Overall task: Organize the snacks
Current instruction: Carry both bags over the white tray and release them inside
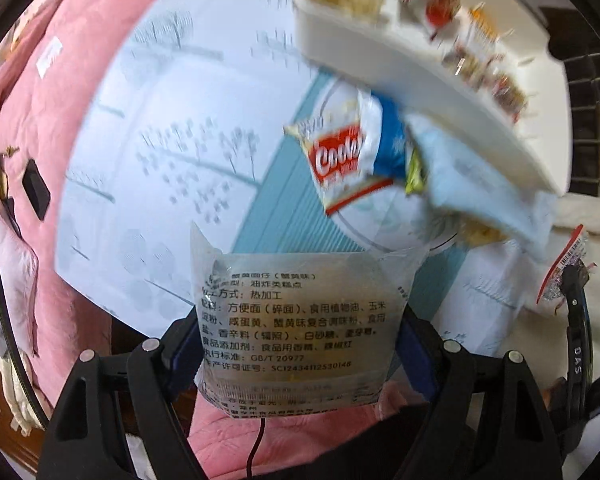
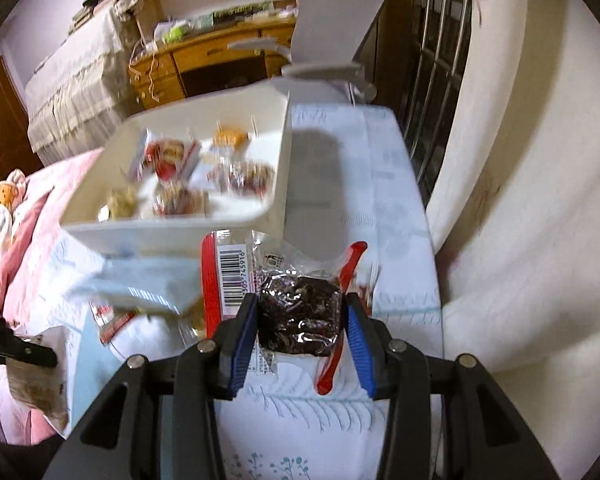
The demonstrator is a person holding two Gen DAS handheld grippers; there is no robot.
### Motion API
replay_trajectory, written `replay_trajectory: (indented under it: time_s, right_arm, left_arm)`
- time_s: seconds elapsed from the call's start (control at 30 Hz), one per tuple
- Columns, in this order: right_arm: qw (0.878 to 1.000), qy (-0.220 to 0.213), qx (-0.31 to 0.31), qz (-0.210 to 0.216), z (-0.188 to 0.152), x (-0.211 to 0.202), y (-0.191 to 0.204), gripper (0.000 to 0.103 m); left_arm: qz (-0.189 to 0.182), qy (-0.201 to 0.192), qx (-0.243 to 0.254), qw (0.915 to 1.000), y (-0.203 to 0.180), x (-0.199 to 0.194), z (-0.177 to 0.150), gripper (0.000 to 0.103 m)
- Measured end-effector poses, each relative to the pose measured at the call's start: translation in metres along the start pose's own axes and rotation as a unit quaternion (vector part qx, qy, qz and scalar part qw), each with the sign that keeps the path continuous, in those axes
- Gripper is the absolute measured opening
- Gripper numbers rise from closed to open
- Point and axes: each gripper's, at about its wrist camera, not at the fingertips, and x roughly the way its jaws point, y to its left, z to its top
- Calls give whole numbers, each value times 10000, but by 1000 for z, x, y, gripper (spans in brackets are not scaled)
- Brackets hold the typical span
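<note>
Snacks are in both tools at this moment. The left gripper (image 1: 300, 344) has its jaws clenched on a translucent noodle-snack packet (image 1: 292, 328), which stands upright between the blue pads with its printed back facing the camera. The right gripper (image 2: 302, 316) has its jaws clamped on a dark cake in clear wrap (image 2: 300, 312), gripped across the body, with the red-edged film loose on either side.

Handling judgement: both items are light. The packet film is thin, slippery and crushable; the contents are probably brittle. The cake is soft and will dent under pressure. Grip across the filled body, not the seam.

Pose: both tools are level and raised over the worktop (image 2: 340, 420). The white tray (image 2: 172, 224), already part filled, lies ahead of and left of the right jaws. A cookie packet (image 1: 340, 160) lies ahead of the left jaws, partly under the tray.
</note>
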Motion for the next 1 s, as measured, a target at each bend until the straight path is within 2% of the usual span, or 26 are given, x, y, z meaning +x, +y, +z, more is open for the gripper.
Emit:
replay_trajectory:
  time_s: [0.03,0.1,0.27,0.43,0.73,1.0]
  right_arm:
    - [10000,-68,-4,-10,4,-4,2,43]
    - [9998,-214,-25,-52,14,-11,8,43]
    - [9986,-512,-72,-92,35,-23,24,43]
    - [9972,-747,-33,-91,53,-31,45,43]
    - [9944,-1055,50,-90,82,-30,78,43]
    - [9941,-1041,209,-204,99,-7,94,45]
  left_arm:
    - [-4,-57,44,10000,5,-3,-12,82]
    - [-32,-204,160,9997,9,-25,6,82]
    - [-136,-653,490,9966,12,-74,7,82]
    - [-138,-1038,940,9901,2,-119,34,82]
    - [-162,-1273,1540,9797,-21,-140,86,82]
    - [-584,-1431,2100,9654,-46,-132,120,82]
